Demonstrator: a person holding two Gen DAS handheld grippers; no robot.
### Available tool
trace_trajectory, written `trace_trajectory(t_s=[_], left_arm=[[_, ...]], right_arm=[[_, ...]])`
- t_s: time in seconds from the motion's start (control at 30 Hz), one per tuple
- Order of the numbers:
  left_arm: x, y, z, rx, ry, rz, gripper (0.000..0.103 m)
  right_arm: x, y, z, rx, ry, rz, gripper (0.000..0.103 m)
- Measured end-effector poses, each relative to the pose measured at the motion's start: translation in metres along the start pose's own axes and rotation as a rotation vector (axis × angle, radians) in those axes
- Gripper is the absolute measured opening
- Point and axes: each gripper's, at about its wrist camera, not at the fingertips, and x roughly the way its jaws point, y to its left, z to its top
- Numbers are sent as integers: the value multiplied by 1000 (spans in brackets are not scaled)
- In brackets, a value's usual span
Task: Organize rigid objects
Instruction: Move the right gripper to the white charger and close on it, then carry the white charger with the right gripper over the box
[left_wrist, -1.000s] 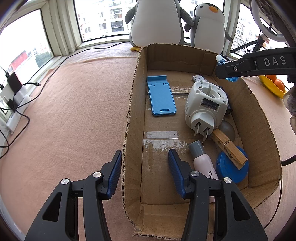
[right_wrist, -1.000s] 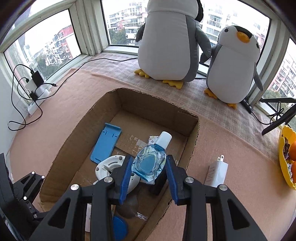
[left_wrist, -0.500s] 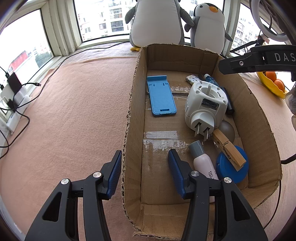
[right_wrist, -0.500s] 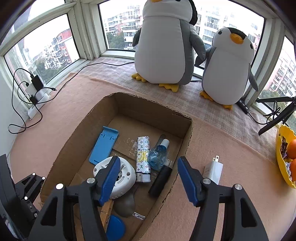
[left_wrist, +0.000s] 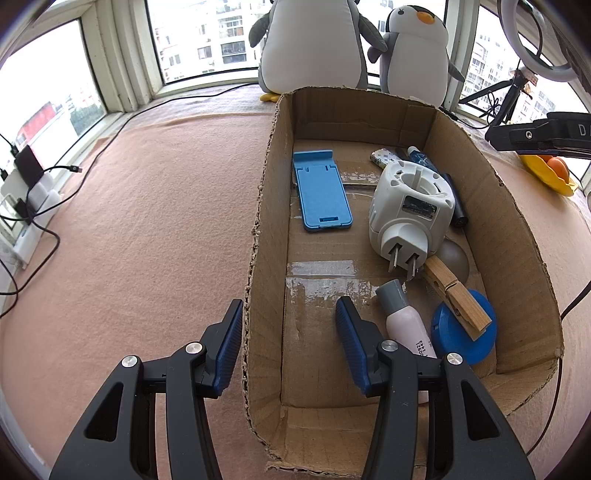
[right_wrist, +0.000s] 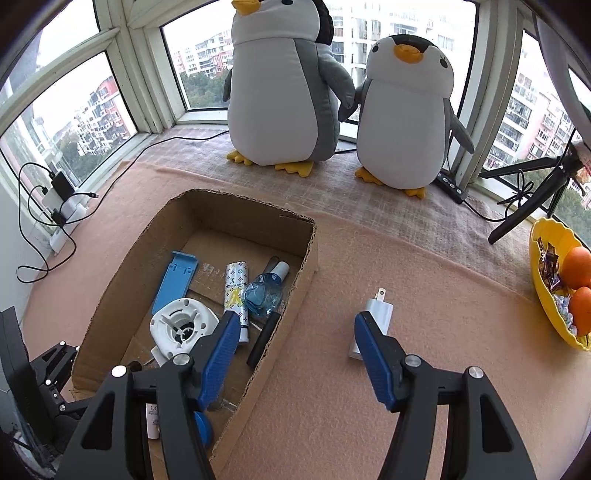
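Through the left wrist camera, the left hand-held gripper (left_wrist: 288, 347) is straddling the near left wall of the cardboard box (left_wrist: 266, 206), one finger outside and one inside; its jaws are standing apart with the wall between them, and whether the pads are pressing on it I cannot tell. Inside the box a blue phone stand (left_wrist: 321, 192) is lying flat near the left wall, a white plug adapter (left_wrist: 410, 210) is sitting to its right with its prongs pointing toward the camera, a wooden clothespin (left_wrist: 458, 299) is resting across a blue round lid (left_wrist: 465, 332), and a pink bottle (left_wrist: 406, 325) with a grey cap is lying just beside the inner finger. Through the right wrist camera, the right hand-held gripper (right_wrist: 291, 350) is hanging over the box's right wall, jaws wide apart and empty, having just been opening. The small blue bottle (right_wrist: 264, 293) is lying inside the box beside a patterned tube (right_wrist: 236, 291) and a black stick (right_wrist: 264, 341). A white charger (right_wrist: 371, 325) is lying on the pink worktop (right_wrist: 424, 295) outside the box, partly behind the right finger. A yellow bowl (right_wrist: 543, 291) holding oranges is sitting at the far right.
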Motion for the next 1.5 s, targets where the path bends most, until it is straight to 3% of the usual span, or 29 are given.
trace_trajectory(t_s=[0.3,0.43,0.63,0.83,1.27,1.5], left_arm=[[0,0,0,0,0,0,50],[0,0,0,0,0,0,50],[0,0,0,-1,0,0,50],[0,0,0,0,0,1,50],[0,0,0,-1,0,1,51],[0,0,0,-1,0,1,51]], right_arm=[[10,-67,-12,203,71,30,60],[21,-80,-11,254,101,49,60],[40,-74,-6,232,140,49,60],[57,-66,-2,214,178,33,52],[81,-53,-5,165,231,-18,22],[75,-56,-8,154,214,-26,20]])
